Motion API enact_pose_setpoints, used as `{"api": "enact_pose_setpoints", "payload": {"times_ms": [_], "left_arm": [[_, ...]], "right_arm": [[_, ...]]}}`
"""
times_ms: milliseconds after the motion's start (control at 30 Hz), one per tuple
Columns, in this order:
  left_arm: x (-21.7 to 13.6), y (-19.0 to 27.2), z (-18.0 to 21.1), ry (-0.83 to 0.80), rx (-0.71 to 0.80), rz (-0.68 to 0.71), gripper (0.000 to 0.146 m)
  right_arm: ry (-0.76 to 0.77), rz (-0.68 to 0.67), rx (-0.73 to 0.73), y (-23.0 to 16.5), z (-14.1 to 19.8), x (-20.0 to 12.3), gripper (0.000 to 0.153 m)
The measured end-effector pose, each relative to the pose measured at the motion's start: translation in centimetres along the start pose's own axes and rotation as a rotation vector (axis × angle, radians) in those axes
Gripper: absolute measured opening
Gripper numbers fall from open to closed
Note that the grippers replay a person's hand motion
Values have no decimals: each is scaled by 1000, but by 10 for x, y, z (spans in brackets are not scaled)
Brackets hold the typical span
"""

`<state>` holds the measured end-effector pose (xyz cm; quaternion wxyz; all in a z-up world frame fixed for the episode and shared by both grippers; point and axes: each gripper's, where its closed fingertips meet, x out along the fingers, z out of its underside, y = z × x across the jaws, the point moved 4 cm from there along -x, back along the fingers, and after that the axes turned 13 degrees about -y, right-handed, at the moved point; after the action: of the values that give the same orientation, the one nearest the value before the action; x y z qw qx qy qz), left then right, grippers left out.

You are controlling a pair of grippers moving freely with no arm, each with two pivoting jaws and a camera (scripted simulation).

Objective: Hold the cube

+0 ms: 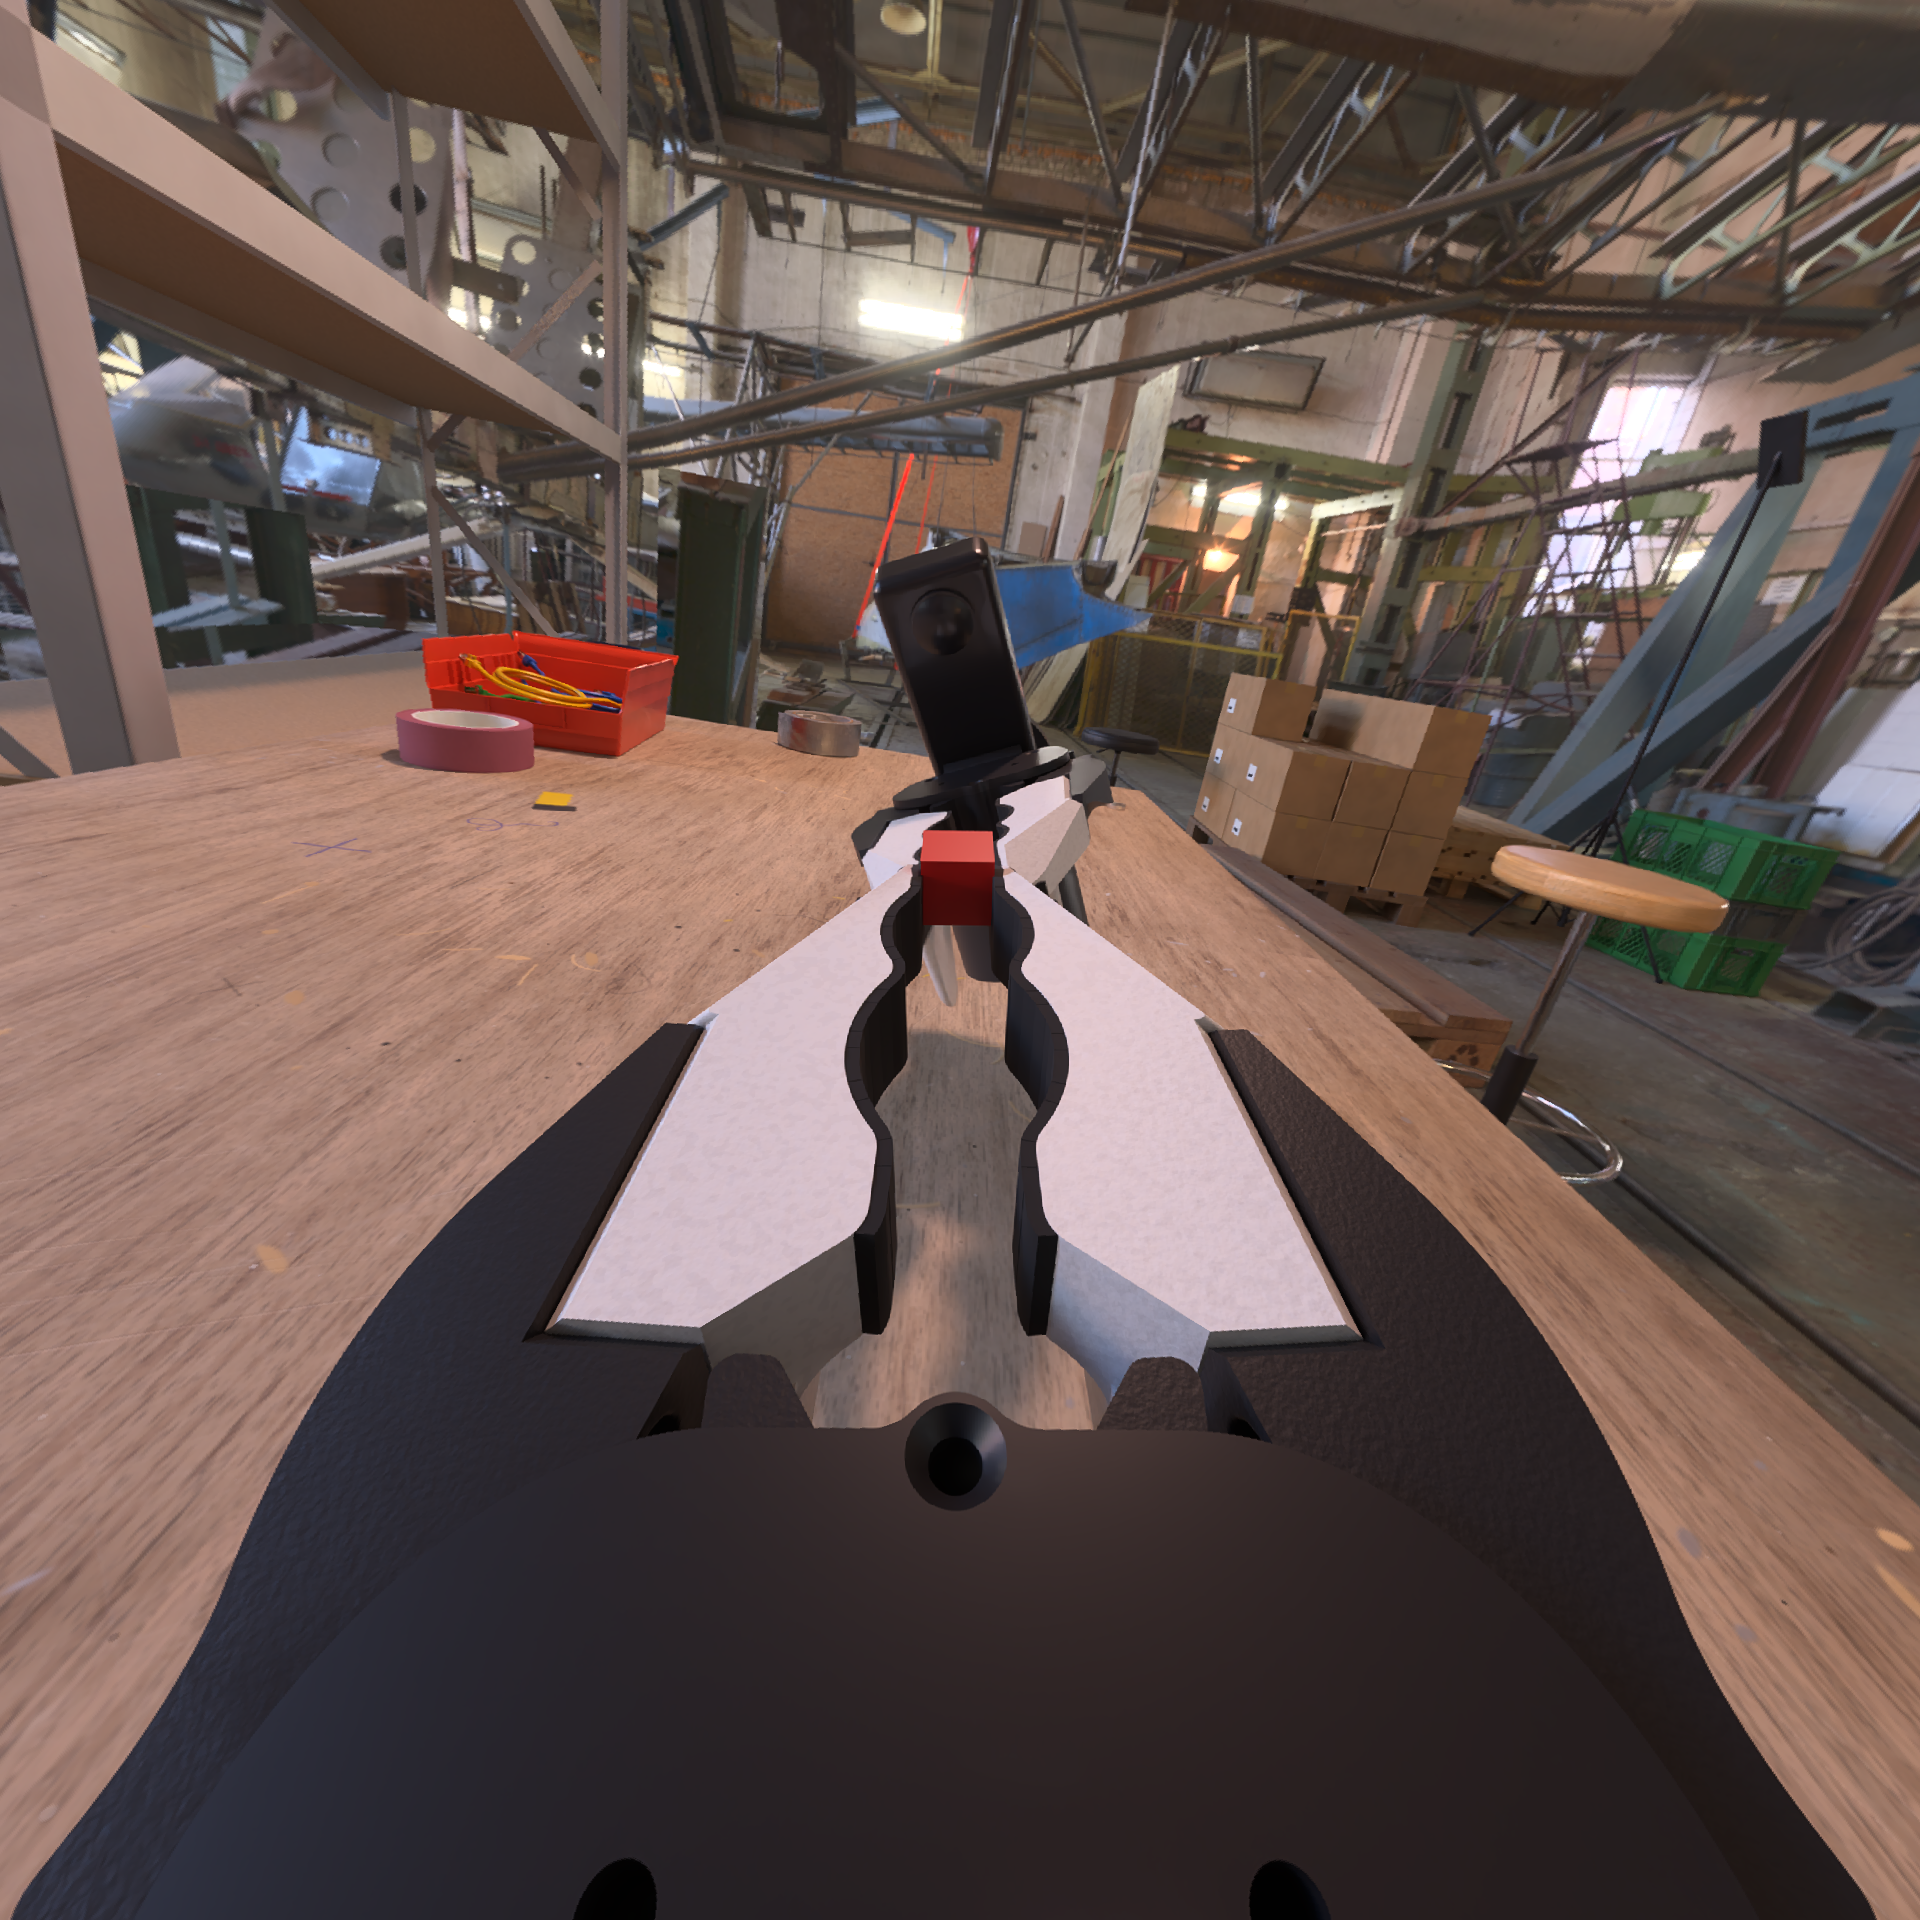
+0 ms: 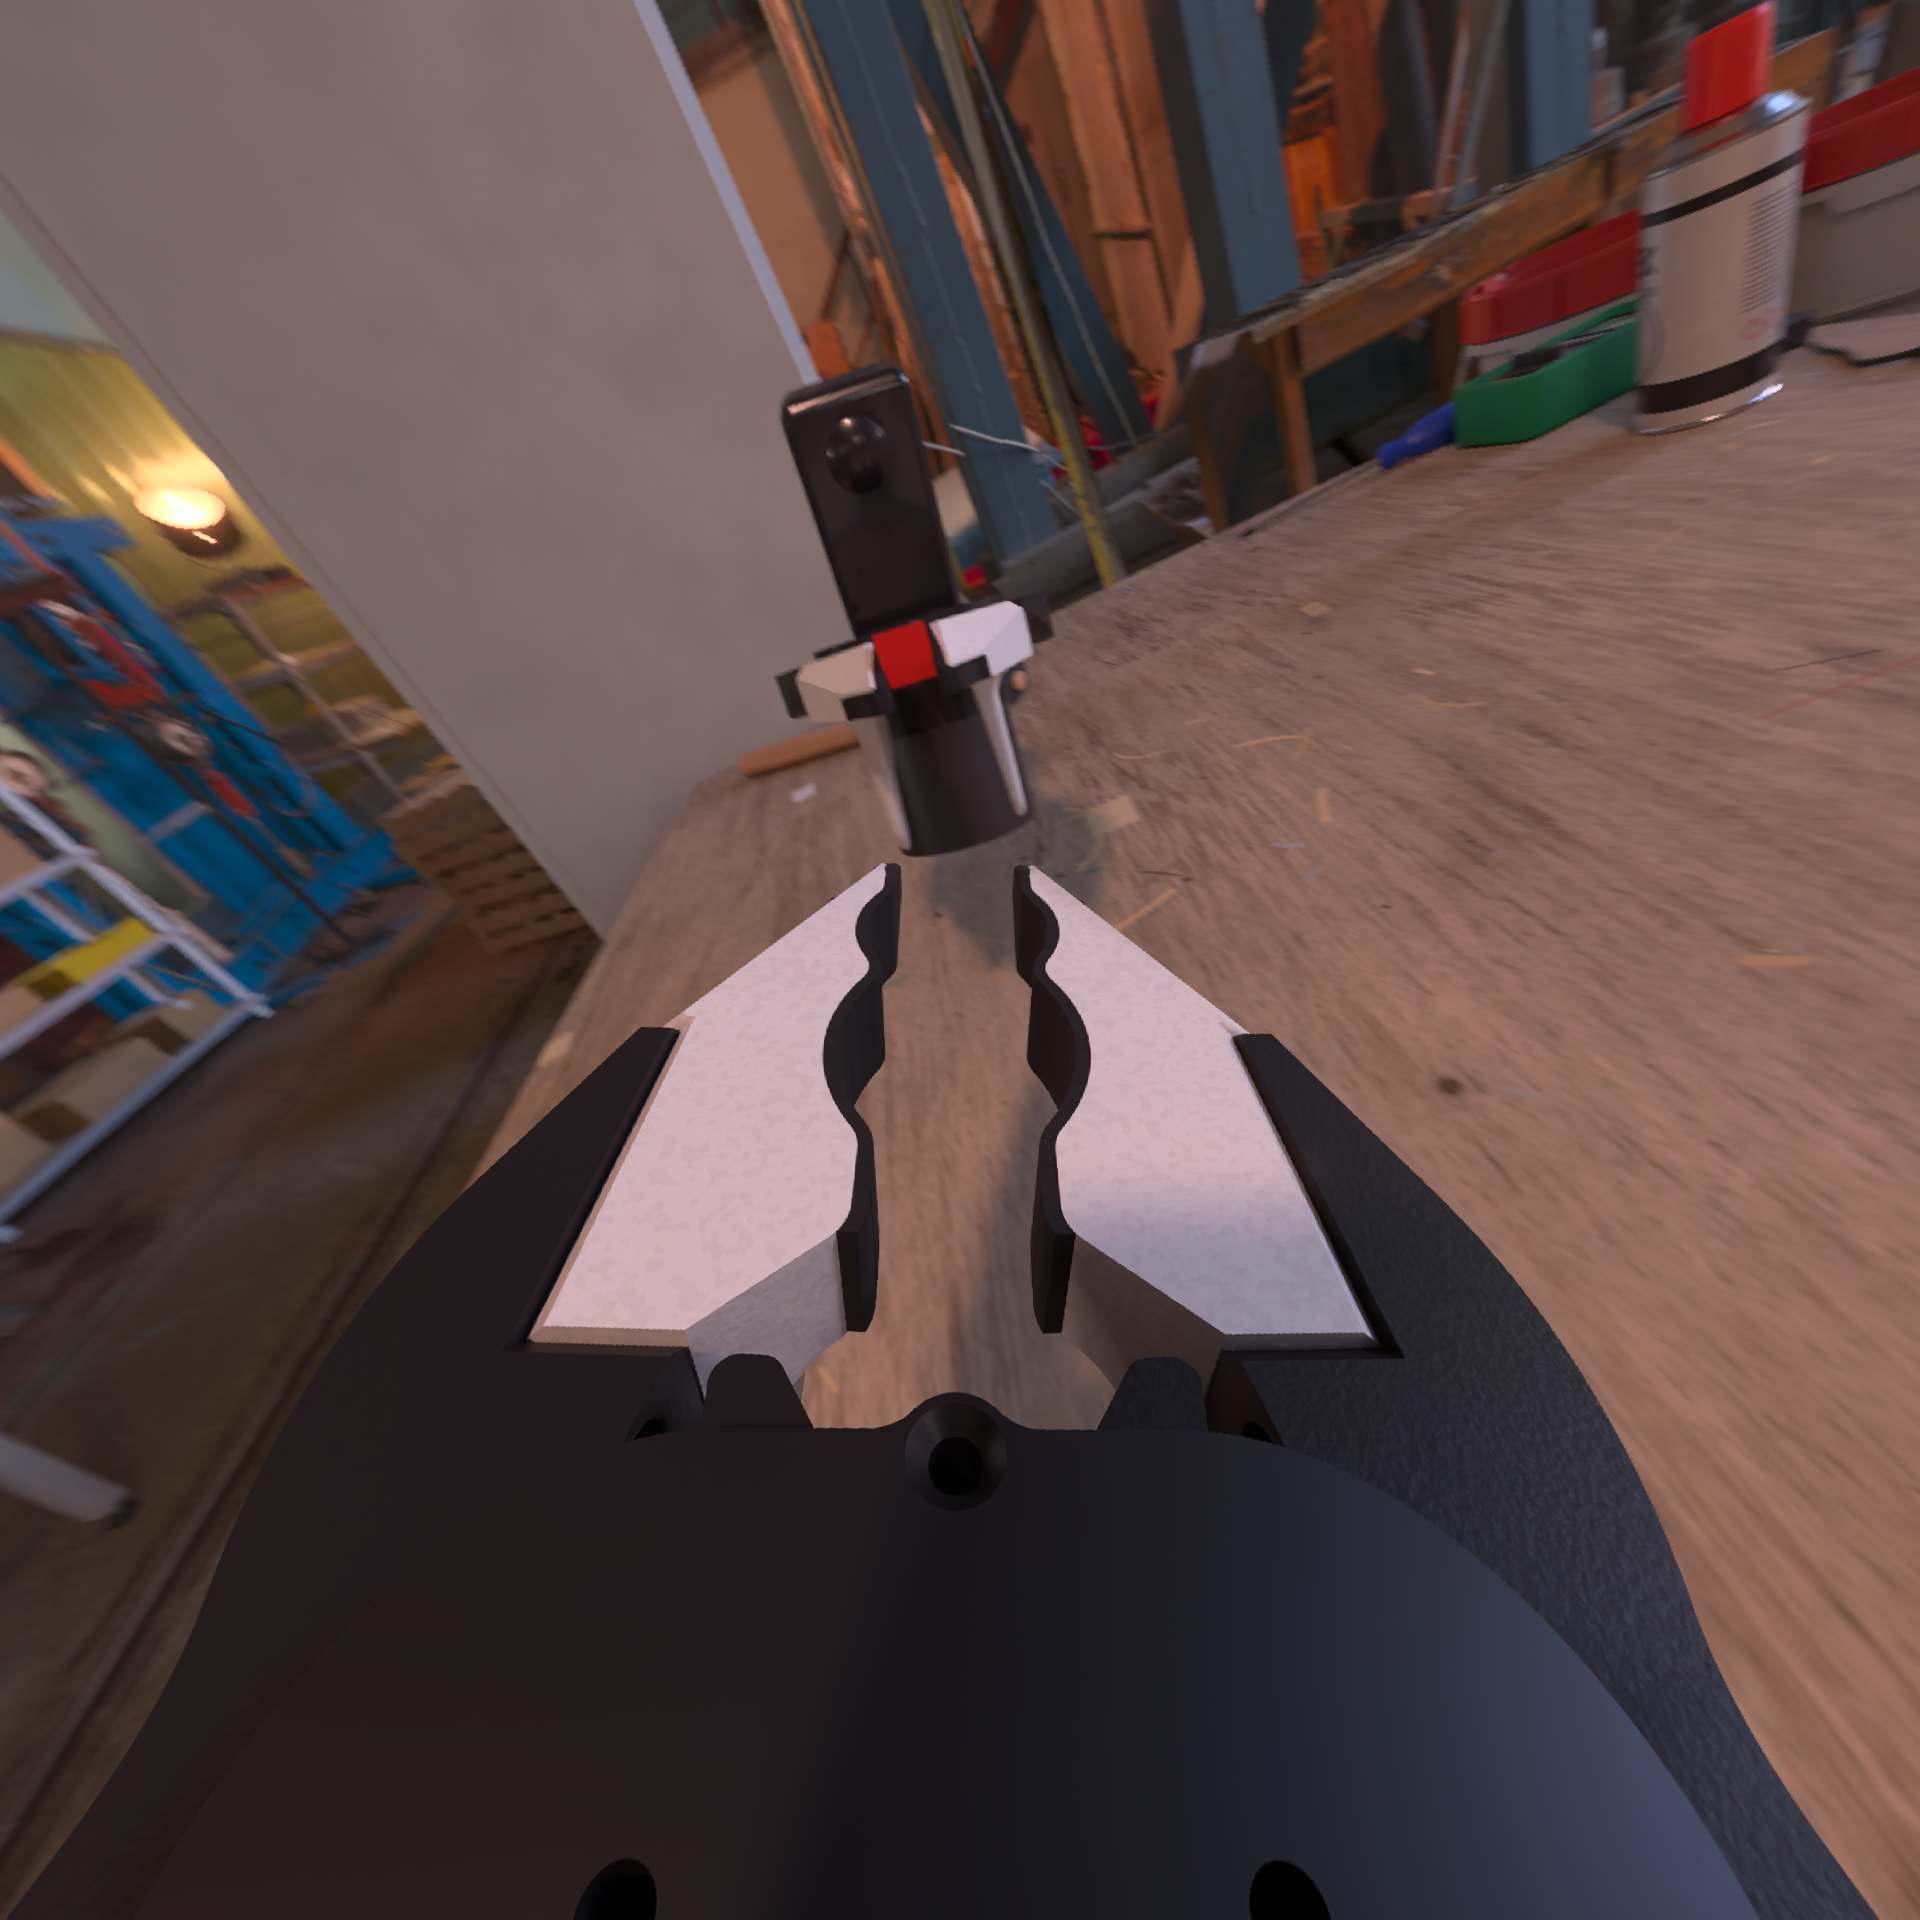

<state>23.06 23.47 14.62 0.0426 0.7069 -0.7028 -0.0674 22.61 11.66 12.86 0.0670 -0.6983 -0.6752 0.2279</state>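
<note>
A small red cube (image 1: 956, 883) sits between the fingertips of my left gripper (image 1: 956, 906), which is shut on it above the wooden table (image 1: 364, 1039). My right gripper (image 2: 951, 883) is open and empty, a short way from the cube and pointing at it. In the right wrist view the left gripper (image 2: 902, 675) faces me with the cube (image 2: 900, 652) pinched at its tips. In the left wrist view the right gripper's black camera block (image 1: 951, 644) stands just beyond the cube; its fingertips are hidden behind it.
A red bin of cables (image 1: 551, 686), a pink tape roll (image 1: 464, 738), a grey tape roll (image 1: 819, 730) and a metal shelf rack (image 1: 62, 520) stand at the far left. The table edge (image 1: 1455, 1091) runs along the right. A spray can (image 2: 1720, 260) and a green tray (image 2: 1548, 379) stand far right.
</note>
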Motion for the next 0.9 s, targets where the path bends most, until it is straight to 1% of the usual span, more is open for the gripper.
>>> {"api": "enact_pose_setpoints", "payload": {"times_ms": [67, 233, 333, 400, 500, 600, 633, 700, 767, 867, 900], "left_arm": [[0, 0, 1, -6, 12, -8, 11], [2, 2, 3, -25, 45, -29, 11], [2, 2, 3, -26, 50, -38, 11], [2, 1, 2, -26, 53, -44, 11], [2, 1, 2, -26, 56, -47, 11], [2, 1, 2, -25, 64, -57, 11], [2, 2, 1, -18, 61, -60, 11], [2, 2, 0, -1, 35, -47, 11], [2, 2, 0, 12, -23, -13, 11], [3, 3, 0, 30, -89, 38, 11], [4, 5, 1, 33, -107, 79, 11]], "right_arm": [[37, -53, 29, -2, -2, 3, 16], [106, -105, 109, 2, -5, -1, 7], [99, -87, 104, 4, -3, -1, 1], [82, -63, 88, 4, -3, -1, 1], [83, -73, 90, 2, -3, 0, 2], [80, -52, 83, 3, -2, 0, 0], [74, -29, 70, 4, -2, 0, 0], [62, 76, -16, 5, -2, 1, 0], [49, 186, -109, 5, -4, 0, 0], [54, 298, -196, 4, -6, -2, 0], [67, 349, -229, 4, -8, -4, 0]]}}
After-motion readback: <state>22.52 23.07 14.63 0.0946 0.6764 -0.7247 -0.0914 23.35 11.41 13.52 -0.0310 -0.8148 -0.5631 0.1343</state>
